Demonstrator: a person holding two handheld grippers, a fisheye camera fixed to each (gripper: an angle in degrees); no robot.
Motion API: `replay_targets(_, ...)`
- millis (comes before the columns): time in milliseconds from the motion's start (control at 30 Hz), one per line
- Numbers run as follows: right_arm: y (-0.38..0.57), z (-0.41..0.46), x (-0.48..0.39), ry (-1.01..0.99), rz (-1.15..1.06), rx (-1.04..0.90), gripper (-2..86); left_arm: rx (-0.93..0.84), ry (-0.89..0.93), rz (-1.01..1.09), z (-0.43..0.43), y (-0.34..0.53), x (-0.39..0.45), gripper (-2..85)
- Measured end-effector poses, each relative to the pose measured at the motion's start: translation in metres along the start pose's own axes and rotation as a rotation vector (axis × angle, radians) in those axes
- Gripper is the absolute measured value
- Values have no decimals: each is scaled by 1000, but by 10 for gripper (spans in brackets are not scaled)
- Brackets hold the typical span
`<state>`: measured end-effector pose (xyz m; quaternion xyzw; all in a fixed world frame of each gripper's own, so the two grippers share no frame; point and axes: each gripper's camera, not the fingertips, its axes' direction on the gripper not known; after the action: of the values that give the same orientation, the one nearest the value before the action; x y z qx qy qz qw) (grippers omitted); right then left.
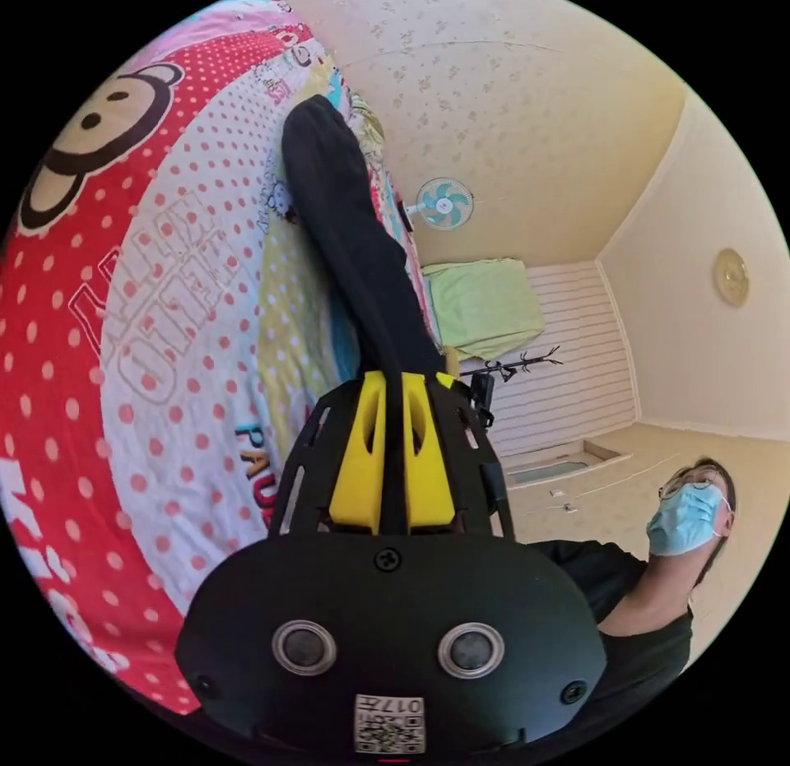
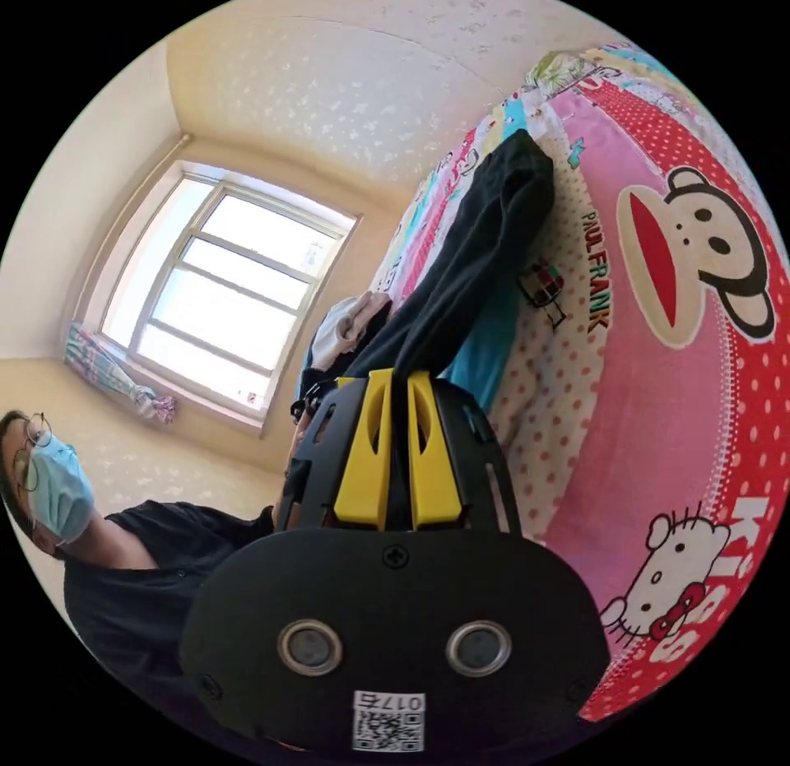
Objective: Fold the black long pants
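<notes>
The black long pants (image 1: 350, 231) stretch from the cartoon-print bed cover (image 1: 164, 322) into my left gripper (image 1: 393, 379), whose yellow jaws are shut on the dark cloth. In the right gripper view the pants (image 2: 473, 256) run the same way from the bed cover (image 2: 658, 404) into my right gripper (image 2: 399, 379), its yellow jaws pressed together on the fabric. Both grippers hold the cloth lifted off the bed, and the far end of the pants rests on the cover.
A person in a dark top (image 1: 650, 634) stands close behind the grippers. A wall fan (image 1: 444, 204), a light green cloth (image 1: 481, 305) and a coat rack (image 1: 514, 363) are at the wall. A window (image 2: 230, 289) and a pile of clothes (image 2: 350, 326) lie beyond the bed.
</notes>
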<state>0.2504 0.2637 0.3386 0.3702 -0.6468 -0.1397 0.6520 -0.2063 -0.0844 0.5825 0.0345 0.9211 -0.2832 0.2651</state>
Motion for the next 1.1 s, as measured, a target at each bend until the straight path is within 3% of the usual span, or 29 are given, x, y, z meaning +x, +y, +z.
replay_targets(400,71,-164,-343,-137,-772,289,16,293,222,794,-123,166,302,36)
replay_targets(567,42,-199,-407,-126,-779,355,15,449,275,863,-146,179,367,32)
replay_targets(767,-53,-182,-369,4,-536,344,15,512,105,745,-121,115,364,21)
replay_targets(933,-136,-152,-296,65,-353,342,15,474,-149,633,-73,2,315,20)
replay_targets(1100,-149,-120,-237,194,-273,302,18,400,-163,504,-40,-47,231,30)
